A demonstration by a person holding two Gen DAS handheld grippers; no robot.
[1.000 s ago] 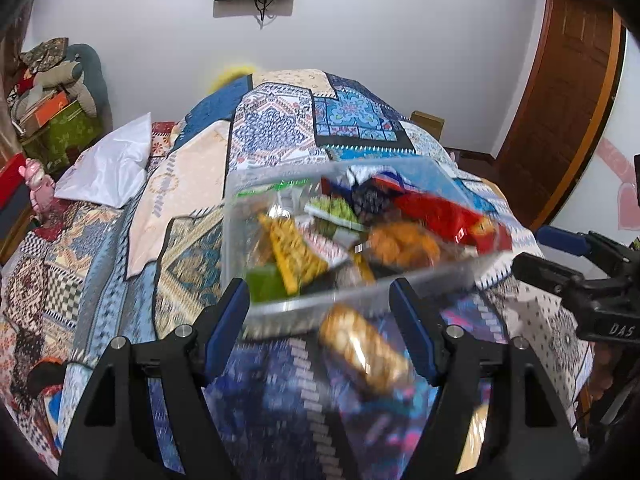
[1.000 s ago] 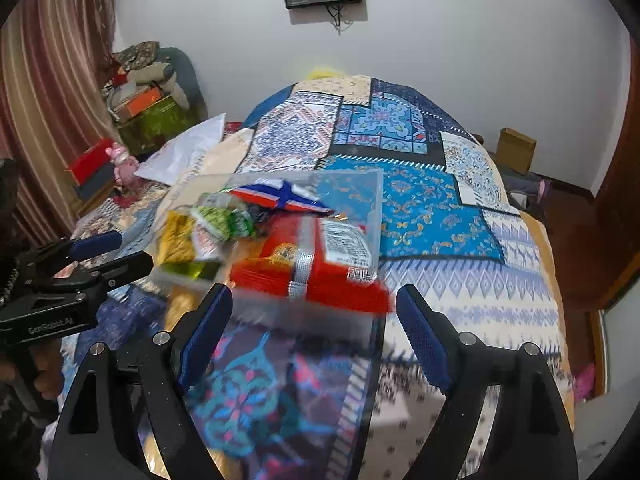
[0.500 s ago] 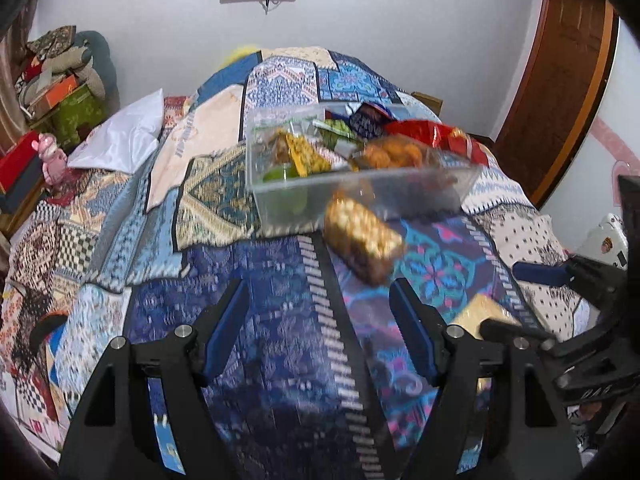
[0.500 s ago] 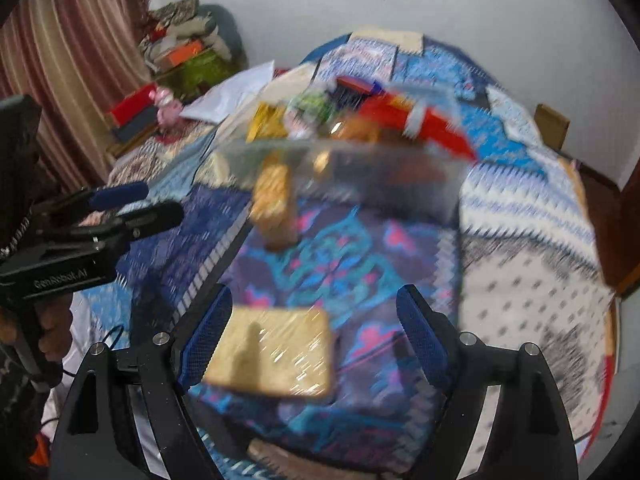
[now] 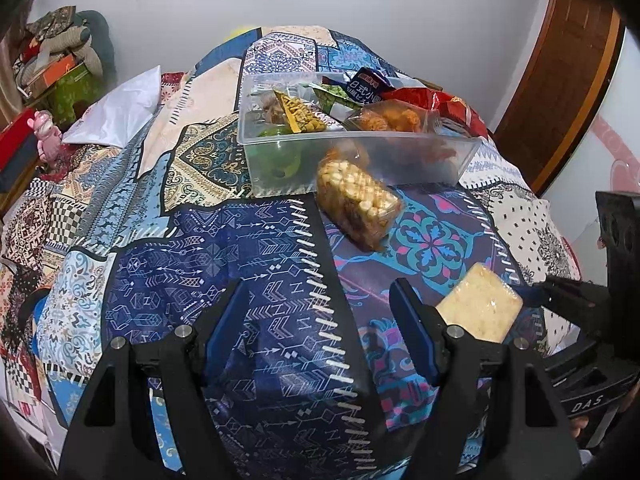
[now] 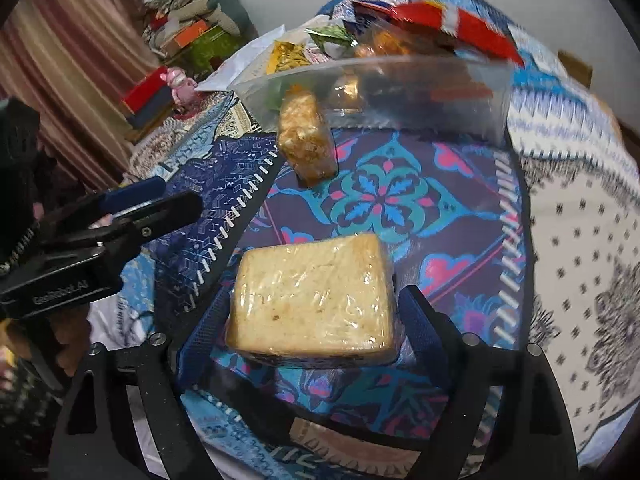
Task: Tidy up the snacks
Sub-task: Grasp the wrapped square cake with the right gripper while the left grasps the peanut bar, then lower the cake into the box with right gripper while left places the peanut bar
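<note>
A clear plastic bin (image 5: 400, 162) holding several snack packets stands on the patchwork bed; it also shows in the right wrist view (image 6: 460, 92). A clear pack of golden puffed snacks (image 5: 354, 204) (image 6: 306, 140) lies against its near wall. A wrapped pale cracker block (image 6: 312, 308) (image 5: 478, 308) lies on the bed between my right gripper's fingers. My right gripper (image 6: 308, 320) is open around it, jaws either side. My left gripper (image 5: 320, 320) is open and empty above the blue quilt, left of the block.
The quilt-covered bed (image 5: 200, 248) fills both views. A white pillow (image 5: 116, 112), a pink toy (image 5: 46, 136) and stacked boxes (image 5: 60, 76) lie at the left. A wooden door (image 5: 568, 80) stands at the right. The bed edge drops off at the right (image 6: 624, 320).
Both grippers have pulled back from the bin toward the near end of the bed. The right gripper has lowered around the cracker block, which now sits between its fingers.
</note>
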